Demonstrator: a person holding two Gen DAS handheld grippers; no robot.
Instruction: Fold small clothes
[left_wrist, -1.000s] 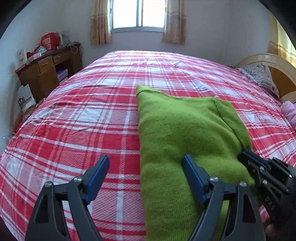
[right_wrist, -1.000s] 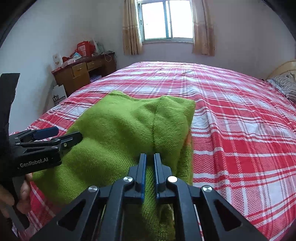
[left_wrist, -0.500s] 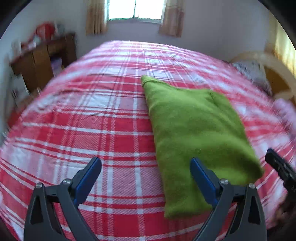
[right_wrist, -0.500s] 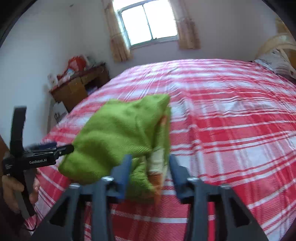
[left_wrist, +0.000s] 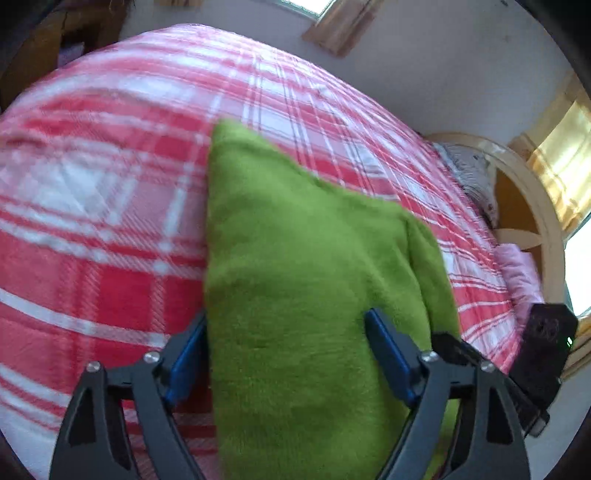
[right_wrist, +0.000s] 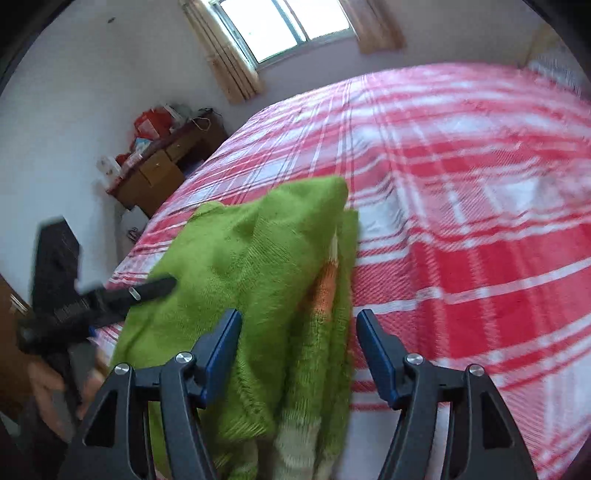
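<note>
Two views, left wrist: green knit garment (left_wrist: 295, 295) folded on plaid bed (left_wrist: 110, 221); left gripper (left_wrist: 284, 354) closing, pads apart, cloth between.
Right wrist: right gripper (right_wrist: 299, 350) opening, garment's edge between, unpinched.

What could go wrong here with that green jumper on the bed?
The folded green jumper has loose layers at its right edge, between the opening jaws of the right hand-held gripper; they may spring apart. The left hand-held gripper is closing over the near end and could drag or bunch it on the checked bedspread.
</note>
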